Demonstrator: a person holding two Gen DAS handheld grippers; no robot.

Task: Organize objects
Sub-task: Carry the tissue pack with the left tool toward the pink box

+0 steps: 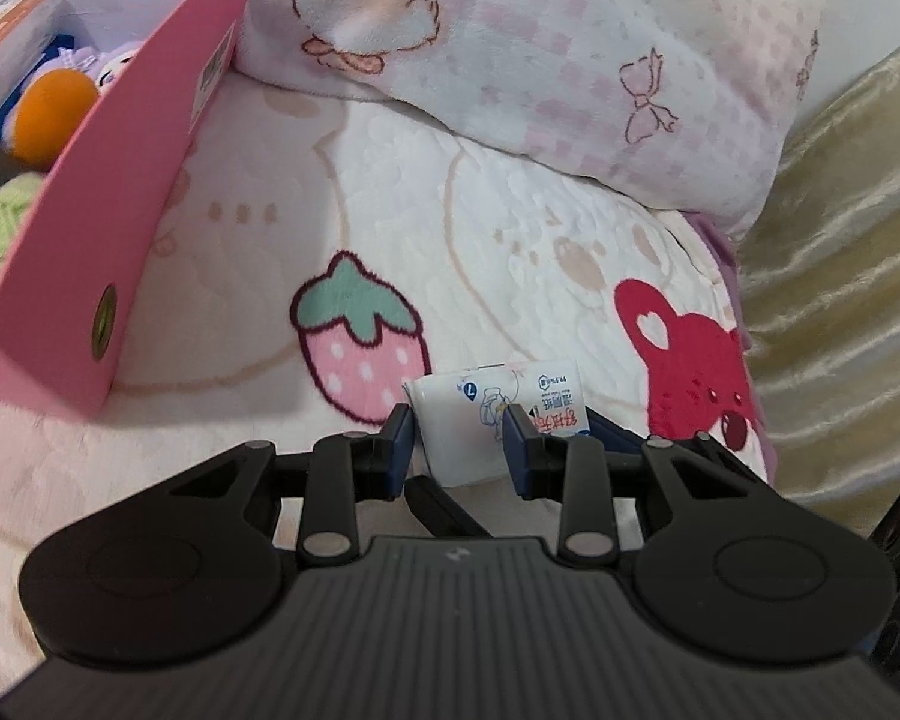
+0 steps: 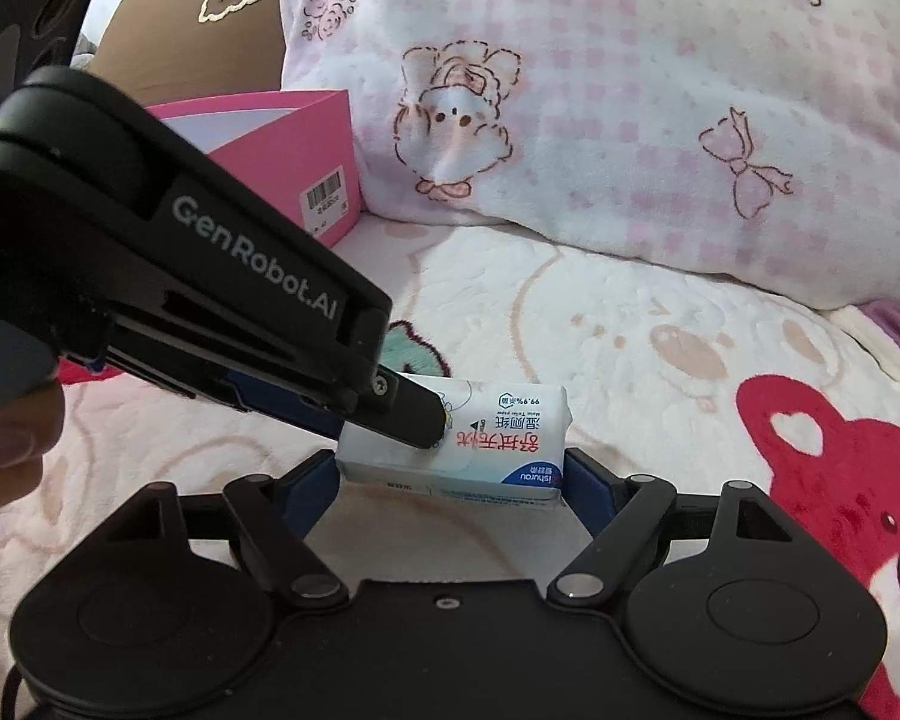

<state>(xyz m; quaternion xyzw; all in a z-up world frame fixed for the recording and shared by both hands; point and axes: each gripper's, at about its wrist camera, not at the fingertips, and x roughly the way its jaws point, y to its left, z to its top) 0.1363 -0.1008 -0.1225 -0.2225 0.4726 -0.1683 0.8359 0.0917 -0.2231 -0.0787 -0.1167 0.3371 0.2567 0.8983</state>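
Your right gripper (image 2: 450,471) is standing wide, its blue pads bracketing both ends of the small white soft pack of wet tissues (image 2: 480,450); whether they are pressing on it I cannot tell. Your left gripper (image 1: 459,441) is pinching the same pack across its narrow width, nearly closed. The pack is sitting just above the cream fleece bed blanket (image 1: 510,228), near its strawberry print (image 1: 360,339). Farther back, the open pink cardboard box (image 1: 108,222) is lying at the left, beside the pink checked plush pillow (image 2: 630,120).
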